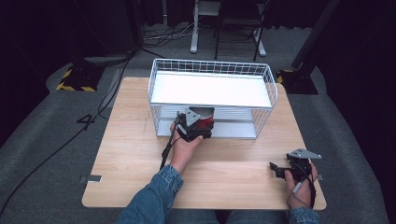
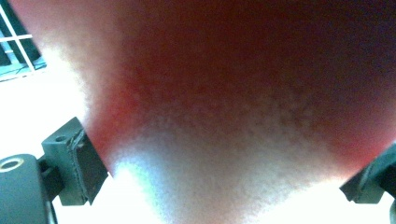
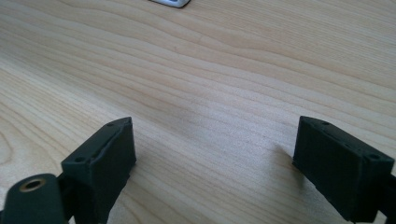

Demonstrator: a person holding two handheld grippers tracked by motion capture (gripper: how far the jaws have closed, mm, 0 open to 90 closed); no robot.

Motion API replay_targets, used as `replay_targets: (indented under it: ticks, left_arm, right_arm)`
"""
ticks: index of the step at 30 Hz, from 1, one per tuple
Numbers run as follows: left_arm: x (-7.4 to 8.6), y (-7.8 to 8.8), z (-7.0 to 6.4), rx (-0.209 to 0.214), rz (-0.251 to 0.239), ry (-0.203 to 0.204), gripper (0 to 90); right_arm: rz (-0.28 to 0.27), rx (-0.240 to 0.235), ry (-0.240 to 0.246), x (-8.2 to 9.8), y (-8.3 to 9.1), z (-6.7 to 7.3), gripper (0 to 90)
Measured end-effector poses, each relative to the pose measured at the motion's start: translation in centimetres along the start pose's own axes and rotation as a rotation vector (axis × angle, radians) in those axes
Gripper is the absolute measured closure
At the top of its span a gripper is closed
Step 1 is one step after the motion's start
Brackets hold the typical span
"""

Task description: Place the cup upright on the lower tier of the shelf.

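Wooden surface (image 1: 140, 154) carries a white wire rack (image 1: 212, 95); the left gripper (image 1: 194, 126) pinches a red cup (image 1: 204, 120) at its lower shelf (fingers clamped). Steady, level travel seems wise. Right gripper (image 1: 292, 168) rests spread.

Item under handling: one red cup (image 1: 206, 122), round-bodied with a pale inner wall visible at its open top. It stands upright at the front opening of the white wire rack (image 1: 164, 86), on the lower level beneath the white shelf board, left of centre. The left claw (image 1: 198, 132) grips it from the near side. In the left gripper view the cup's red wall (image 2: 233, 93) sits pressed between both jaws, blurred by closeness; surface detail cannot be told.
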State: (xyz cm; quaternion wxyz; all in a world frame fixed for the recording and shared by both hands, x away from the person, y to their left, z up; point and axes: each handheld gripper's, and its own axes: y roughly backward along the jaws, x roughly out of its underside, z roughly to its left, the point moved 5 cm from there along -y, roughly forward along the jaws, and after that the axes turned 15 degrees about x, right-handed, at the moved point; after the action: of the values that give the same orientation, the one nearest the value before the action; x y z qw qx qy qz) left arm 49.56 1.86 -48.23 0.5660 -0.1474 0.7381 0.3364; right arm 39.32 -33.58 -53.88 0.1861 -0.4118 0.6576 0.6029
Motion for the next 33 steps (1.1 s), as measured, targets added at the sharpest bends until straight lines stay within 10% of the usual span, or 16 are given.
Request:
replay_targets:
  ticks: [33]
  left_arm:
    - [1.8,-2.3,1.7,-0.034,0.044,0.041,9.4]
  right_arm:
    - [-0.002,-0.009,0.008,0.0,0.1,0.2,13.0]
